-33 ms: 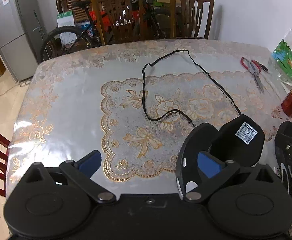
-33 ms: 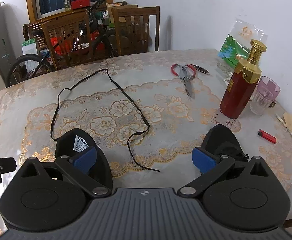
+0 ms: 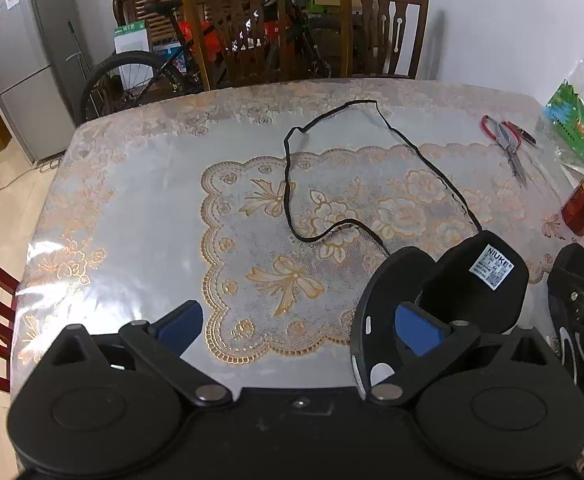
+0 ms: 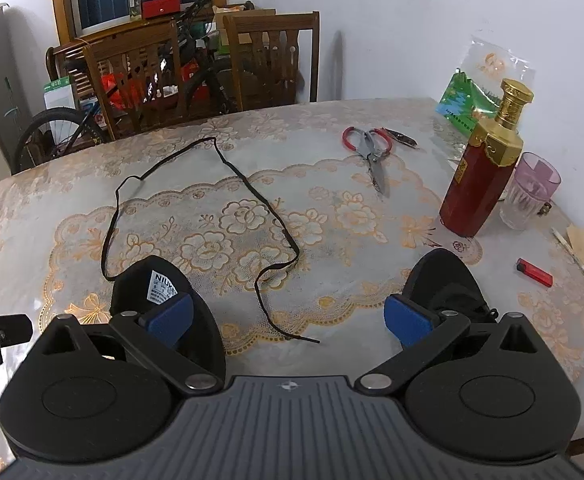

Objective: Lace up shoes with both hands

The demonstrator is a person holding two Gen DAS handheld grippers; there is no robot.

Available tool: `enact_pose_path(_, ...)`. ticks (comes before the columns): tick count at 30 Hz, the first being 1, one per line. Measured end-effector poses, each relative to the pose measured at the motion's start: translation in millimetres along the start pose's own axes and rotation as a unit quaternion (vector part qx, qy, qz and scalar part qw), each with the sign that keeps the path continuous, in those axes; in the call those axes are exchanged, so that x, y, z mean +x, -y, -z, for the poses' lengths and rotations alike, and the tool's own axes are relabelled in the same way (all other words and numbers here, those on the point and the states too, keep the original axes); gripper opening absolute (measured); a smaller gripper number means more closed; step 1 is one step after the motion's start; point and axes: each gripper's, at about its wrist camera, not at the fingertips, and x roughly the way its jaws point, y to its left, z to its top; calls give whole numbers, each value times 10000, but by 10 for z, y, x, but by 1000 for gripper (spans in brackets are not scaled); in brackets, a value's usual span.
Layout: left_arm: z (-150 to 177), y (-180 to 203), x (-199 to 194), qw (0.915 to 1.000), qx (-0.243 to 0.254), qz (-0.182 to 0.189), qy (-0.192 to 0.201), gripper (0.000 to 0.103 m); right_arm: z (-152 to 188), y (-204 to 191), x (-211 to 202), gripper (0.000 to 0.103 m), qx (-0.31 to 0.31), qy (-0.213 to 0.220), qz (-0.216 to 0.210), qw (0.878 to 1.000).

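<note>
A black shoe (image 3: pixel 468 280) with a white NIUKE tongue label stands at the table's near edge; it also shows in the right wrist view (image 4: pixel 151 288). A second black shoe (image 4: pixel 448 284) stands to its right, and shows in the left wrist view (image 3: pixel 572 304). A long black lace (image 3: pixel 332 184) runs from the first shoe in a loop across the cloth, its free end (image 4: pixel 312 341) lying near the front. My left gripper (image 3: pixel 298 326) is open, its right finger in front of the first shoe. My right gripper (image 4: pixel 289 318) is open and empty, between the two shoes.
Red-handled scissors (image 4: pixel 370 152), a red bottle with gold cap (image 4: pixel 480 176), a pink glass (image 4: pixel 530 192), a red lighter (image 4: pixel 534 273) and a green packet (image 4: pixel 468 100) lie at the right. Wooden chairs (image 3: pixel 235 36) and a bicycle stand behind the table.
</note>
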Motion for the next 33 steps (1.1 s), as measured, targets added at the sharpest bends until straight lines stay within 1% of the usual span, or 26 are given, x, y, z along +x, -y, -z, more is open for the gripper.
enact_pose_path(9,-54,21,-54,9999,75,3,79,103,-12,-29,29,103,57,-2,-71,10000)
enact_pose_path(17,-21,3,-108,10000,23,-24,-8,103,50,22,-115,103,285,-166,-53,9994)
enact_pose_path(20,40,42,-131,9994,-10,-214,-268,103,145,45,-274,103,389,-180,-96,9990)
enact_pose_path(21,68,59,-121,9989,19,-239,-405,103,192,45,-354,103,411,-171,-106,9990)
enact_pose_path(23,145,61,-136,9986,-61,-191,-488,103,272,31,-486,103,421,-169,-164,9988)
enact_pose_path(26,267,15,-271,9986,-432,141,-274,103,295,1,-644,103,425,-52,-361,9984)
enact_pose_path(28,303,35,-364,9984,-404,379,-113,103,249,17,-737,103,479,238,-273,9982)
enact_pose_path(29,312,61,-410,9986,-327,426,-28,103,244,19,-755,103,500,279,-288,9979)
enact_pose_path(31,305,130,-479,9993,-105,358,63,103,249,42,-739,103,662,157,-612,9958)
enact_pose_path(33,290,176,-509,9996,39,277,17,103,257,75,-699,103,913,-30,-941,9914)
